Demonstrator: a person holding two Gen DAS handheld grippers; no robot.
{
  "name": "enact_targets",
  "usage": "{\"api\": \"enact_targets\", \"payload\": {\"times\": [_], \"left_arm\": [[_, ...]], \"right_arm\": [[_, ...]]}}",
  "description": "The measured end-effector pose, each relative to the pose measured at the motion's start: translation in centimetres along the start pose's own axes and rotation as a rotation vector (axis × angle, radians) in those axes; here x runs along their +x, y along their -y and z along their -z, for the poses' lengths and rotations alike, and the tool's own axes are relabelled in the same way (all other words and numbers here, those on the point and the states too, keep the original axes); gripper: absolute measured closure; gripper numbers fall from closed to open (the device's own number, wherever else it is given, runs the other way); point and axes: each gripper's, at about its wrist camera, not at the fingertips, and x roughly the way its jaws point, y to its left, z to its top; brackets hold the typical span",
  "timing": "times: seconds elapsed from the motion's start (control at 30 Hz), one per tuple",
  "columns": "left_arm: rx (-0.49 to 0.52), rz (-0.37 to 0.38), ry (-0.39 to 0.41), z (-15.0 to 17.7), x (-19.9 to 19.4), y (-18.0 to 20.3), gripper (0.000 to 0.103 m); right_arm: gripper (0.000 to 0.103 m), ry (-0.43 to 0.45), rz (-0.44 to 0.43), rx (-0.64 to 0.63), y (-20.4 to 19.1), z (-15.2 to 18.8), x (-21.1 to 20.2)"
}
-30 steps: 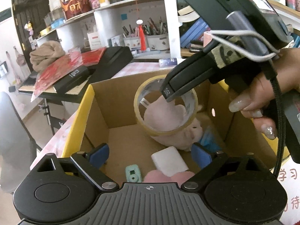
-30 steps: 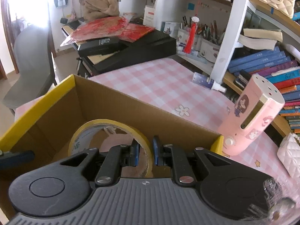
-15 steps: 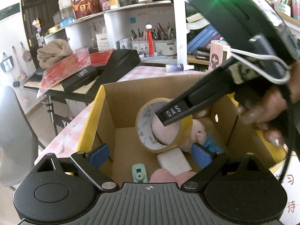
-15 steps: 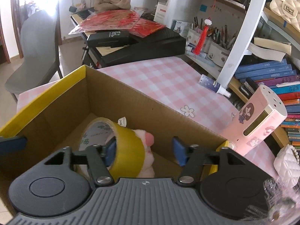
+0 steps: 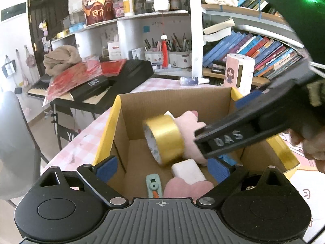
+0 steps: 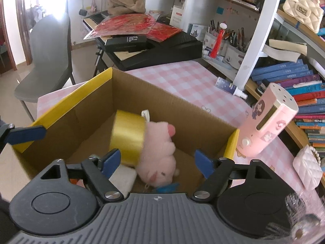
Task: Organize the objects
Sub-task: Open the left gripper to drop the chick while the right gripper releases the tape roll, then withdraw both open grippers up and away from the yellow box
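Note:
A yellow tape roll (image 5: 165, 140) (image 6: 128, 137) lies on its side in the cardboard box (image 5: 113, 126) (image 6: 91, 93), leaning on a pink plush pig (image 5: 187, 128) (image 6: 160, 152). A white block (image 5: 187, 171), a teal cutter (image 5: 154, 186) and a pink plush piece (image 5: 187, 188) also lie in the box. My left gripper (image 5: 162, 167) is open and empty at the box's near edge. My right gripper (image 6: 157, 160) is open and empty above the box; it also shows in the left wrist view (image 5: 239, 134).
A pink humidifier (image 6: 268, 122) (image 5: 238, 73) stands right of the box on the pink checked table (image 6: 182, 81). A small spray bottle (image 6: 230, 87) lies behind. A black keyboard (image 6: 154, 46) with red packets, a grey chair (image 6: 46, 57) and bookshelves (image 6: 300, 85) surround.
My right gripper opened and let go of the tape roll, which dropped into the box against the pig. The right gripper then rose and pulled back. The left gripper pulled back a little.

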Motion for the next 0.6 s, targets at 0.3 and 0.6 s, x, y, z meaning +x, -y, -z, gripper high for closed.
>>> {"api": "enact_targets", "payload": {"times": [0.3,0.6], "left_arm": [[0.000,0.029,0.024,0.5,-1.6,-0.3,0.006],[-0.008,0.047,0.051,1.4,-4.2,-0.9,0.006]], "right_arm": [[0.019,0.026,0.028,0.080,0.0,1.8,-3.1],[0.019,0.087,0.091,0.154,-0.7,3.7,-6.3]]}}
